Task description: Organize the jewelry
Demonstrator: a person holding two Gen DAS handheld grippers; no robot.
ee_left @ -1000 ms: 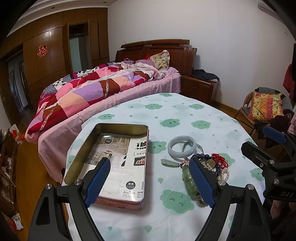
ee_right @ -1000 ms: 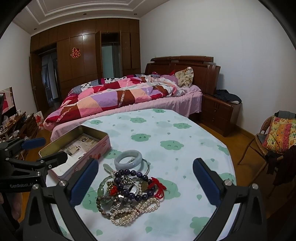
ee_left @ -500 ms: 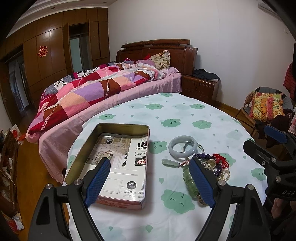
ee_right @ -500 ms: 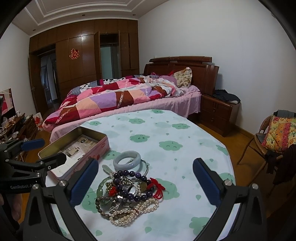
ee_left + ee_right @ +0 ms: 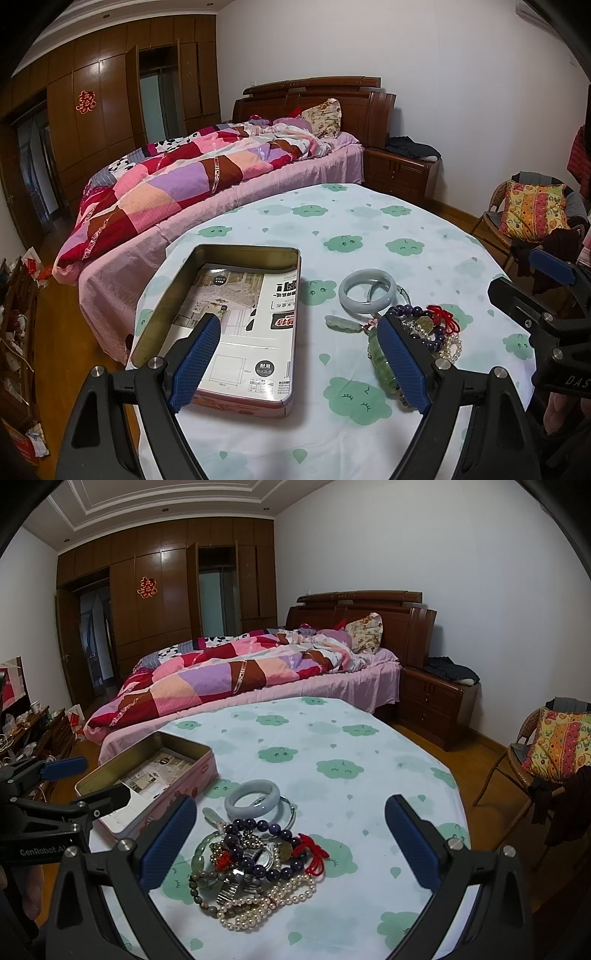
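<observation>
Jewelry heap (image 5: pixel 255 860), lower centre; tin (image 5: pixel 236 317), centre left, without jewelry.
Little changed since earlier frames; left gripper (image 5: pixel 301 360) and right gripper (image 5: pixel 290 843) spread wide, holding nothing; sorting unstarted.

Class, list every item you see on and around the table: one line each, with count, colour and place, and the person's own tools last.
Rectangular metal tin: one, pink-sided, open, table left, paper lining.
Pale jade bangle: one, grey-green, beside tin.
Purple bead bracelet: one, on the pile.
Pearl strand: one, white, pile's near edge.
Red knotted cord: one, pile's right.
Cloud-print tablecloth: one, white and green.
Patchwork quilt: one, pink and purple, on the bed.
Left claw: open.
Right claw: open.
</observation>
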